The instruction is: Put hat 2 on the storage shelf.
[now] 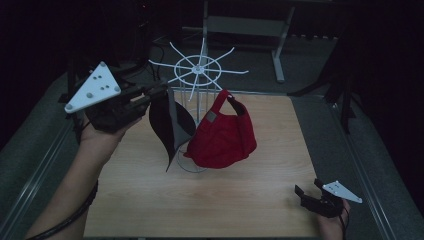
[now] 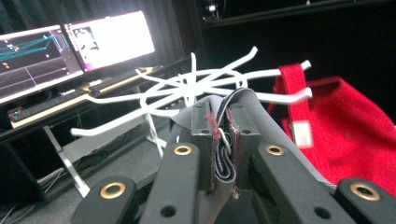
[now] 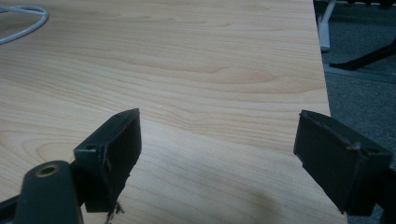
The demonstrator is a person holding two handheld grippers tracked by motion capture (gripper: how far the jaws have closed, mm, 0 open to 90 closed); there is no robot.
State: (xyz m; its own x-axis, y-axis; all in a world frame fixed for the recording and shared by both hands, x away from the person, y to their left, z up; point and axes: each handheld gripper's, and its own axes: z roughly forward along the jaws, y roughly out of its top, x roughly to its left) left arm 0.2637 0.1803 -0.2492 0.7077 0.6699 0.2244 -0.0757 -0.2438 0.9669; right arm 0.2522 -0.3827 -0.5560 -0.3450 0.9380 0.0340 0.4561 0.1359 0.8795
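High view: at the near right corner of the worktop [image 1: 210, 200] a person's right hand rests the right claw [image 1: 306, 191] low over the wood, jaws spread wide with nothing between them; in the right gripper view the bare grain runs off ahead of the two black jaws, and a curve of white wire base ring [image 3: 23, 21] lies far ahead to the claw's left. Across the worktop, well apart from that claw, the left hand [image 1: 107, 132] holds the left claw [image 1: 161, 89] raised at the far left edge, its grey three-cornered plate [image 1: 95, 86] uppermost. Its jaws are pressed together, pinching the folded edge of a grey-and-black cap [image 1: 170, 122], which hangs from the jaw tips down toward the wood. In the left gripper view the cap's grey cloth [image 2: 224, 140] sits squeezed between the pads [image 2: 201, 126], spilling over both jaws. Just beyond the left claw's tips stands a white wire rack [image 1: 200, 70], its spokes fanning from a hub. To the claw's right, a red cap [image 1: 222, 135] hangs by its back strap from one spoke, just beside the grey-and-black cap. Farther off, past the rack, two lit monitors [image 2: 70, 46] glow to the left claw's left.
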